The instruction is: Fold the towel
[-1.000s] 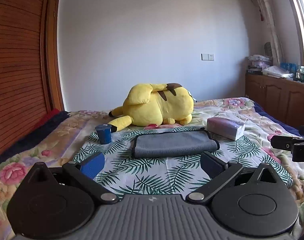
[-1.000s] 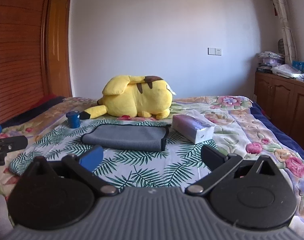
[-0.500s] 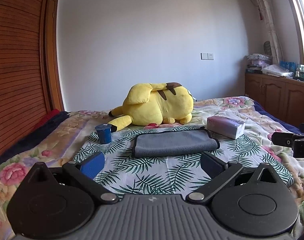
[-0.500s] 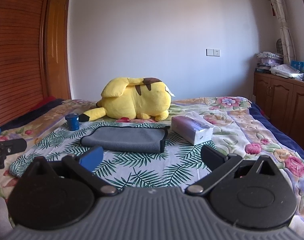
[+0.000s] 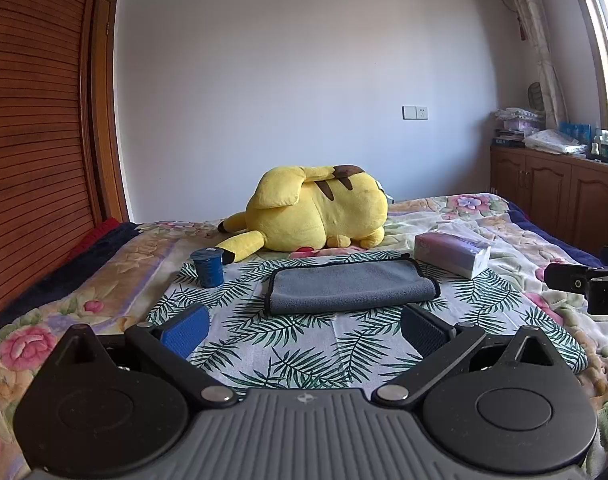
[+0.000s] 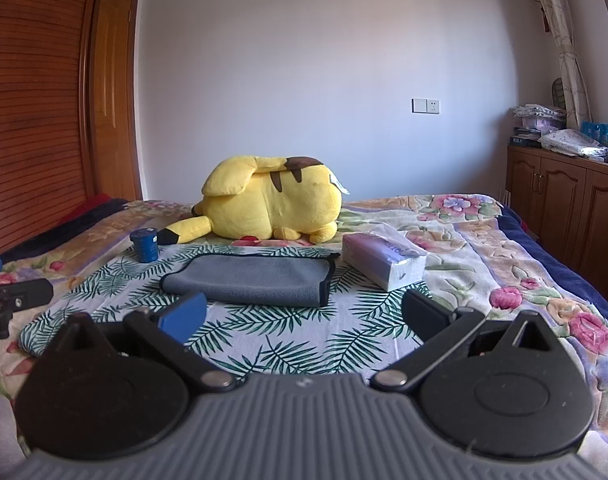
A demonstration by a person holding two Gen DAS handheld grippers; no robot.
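Note:
A grey towel point(image 5: 350, 287) with a dark hem lies folded flat on a palm-leaf cloth point(image 5: 304, 344) on the bed; it also shows in the right wrist view point(image 6: 250, 280). My left gripper point(image 5: 304, 326) is open and empty, held back from the towel's near edge. My right gripper point(image 6: 304, 316) is open and empty, also short of the towel. Each gripper's tip shows at the edge of the other's view: the right one point(image 5: 584, 286) and the left one point(image 6: 12, 304).
A yellow plush toy point(image 5: 316, 214) lies behind the towel. A blue cup point(image 5: 208, 266) stands to its left, a tissue pack point(image 5: 452, 254) to its right. Wooden cabinets point(image 5: 556, 196) line the right wall, a wooden wardrobe point(image 5: 32, 152) the left.
Both grippers have tilted slightly upward and drawn back a little; the towel lies as before.

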